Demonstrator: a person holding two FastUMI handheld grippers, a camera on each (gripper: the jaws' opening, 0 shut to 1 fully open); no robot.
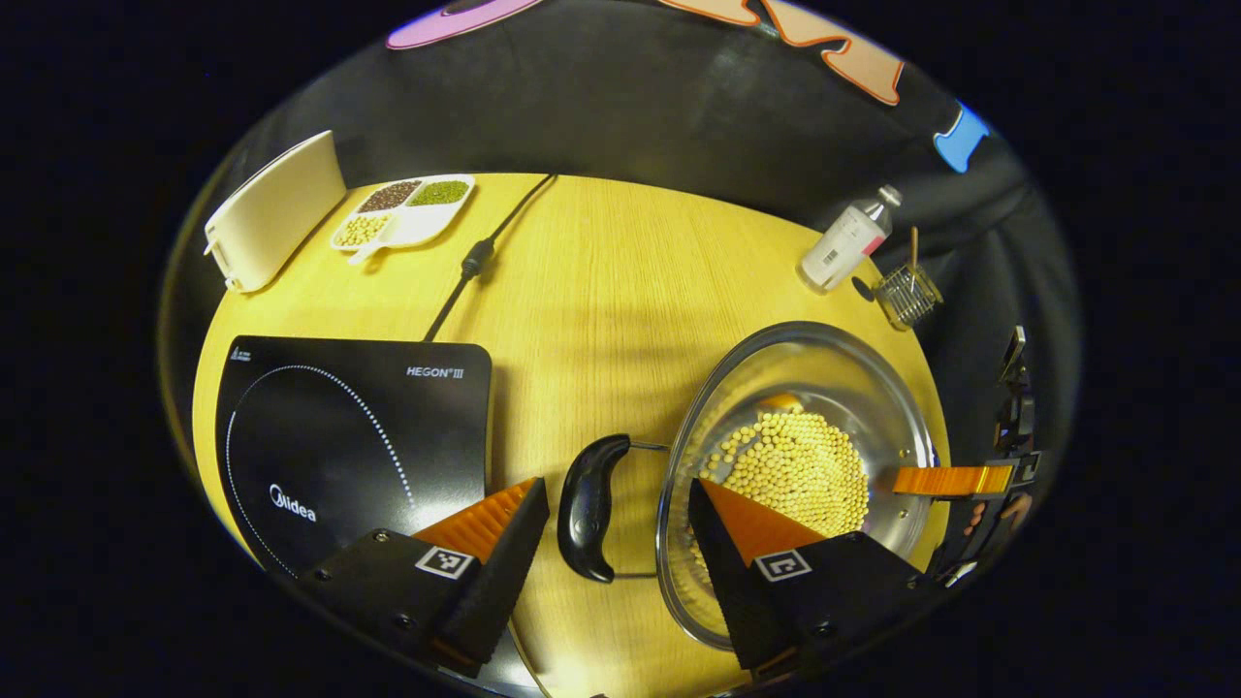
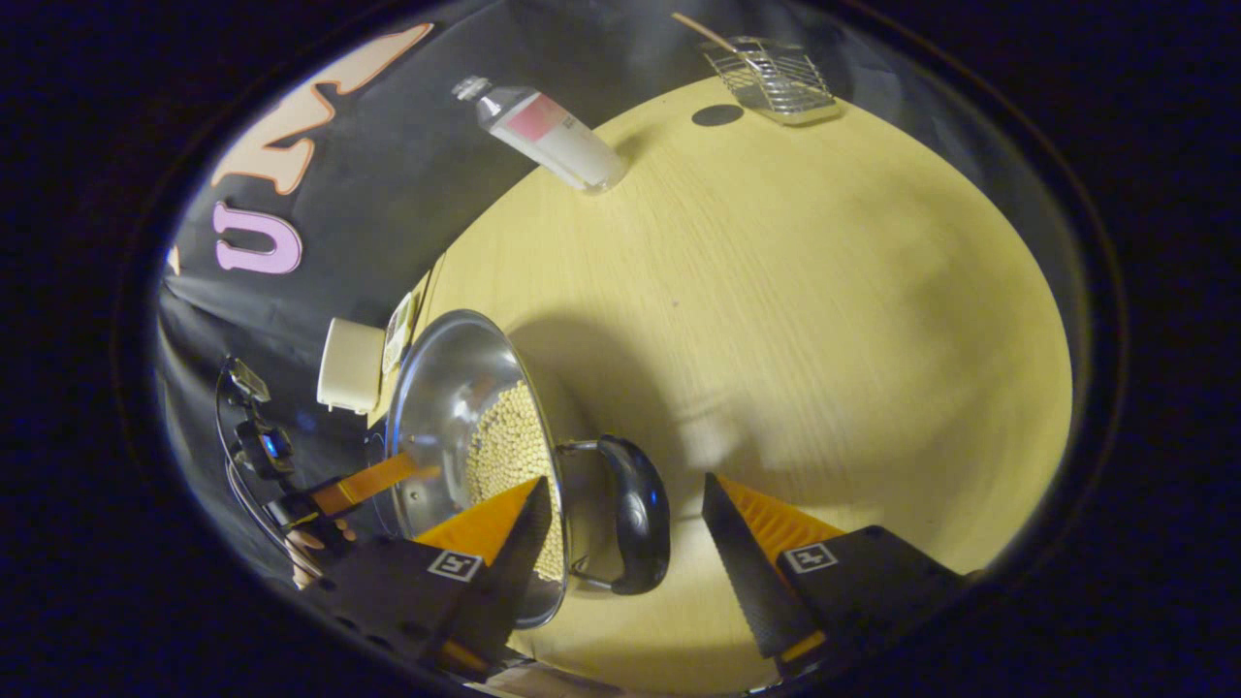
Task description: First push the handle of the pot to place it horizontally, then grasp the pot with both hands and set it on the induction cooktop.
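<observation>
an induction cooktop (image 1: 354,441) is sitting at the left of the tabletop (image 1: 601,281), its power cord (image 1: 480,257) trailing back toward a divided dish of beans (image 1: 402,208) and a cream-coloured case (image 1: 274,210). just beside the cooktop's right edge, the left gripper (image 1: 620,528) is hovering with its jaws spread open, straddling the pot's left handle (image 1: 588,506), whose long axis is running front to back between the fingers, neither visibly touching it. the steel pot (image 1: 800,465), holding pale yellow beads, is standing right of centre on the tabletop. at its far side the right gripper (image 2: 620,528) is likewise waiting open around the right handle (image 2: 635,514). both hands appear equally near, and the lift looks set to carry the pot leftward. a bottle (image 1: 848,240) and a wire basket (image 1: 906,294) are standing behind.
</observation>
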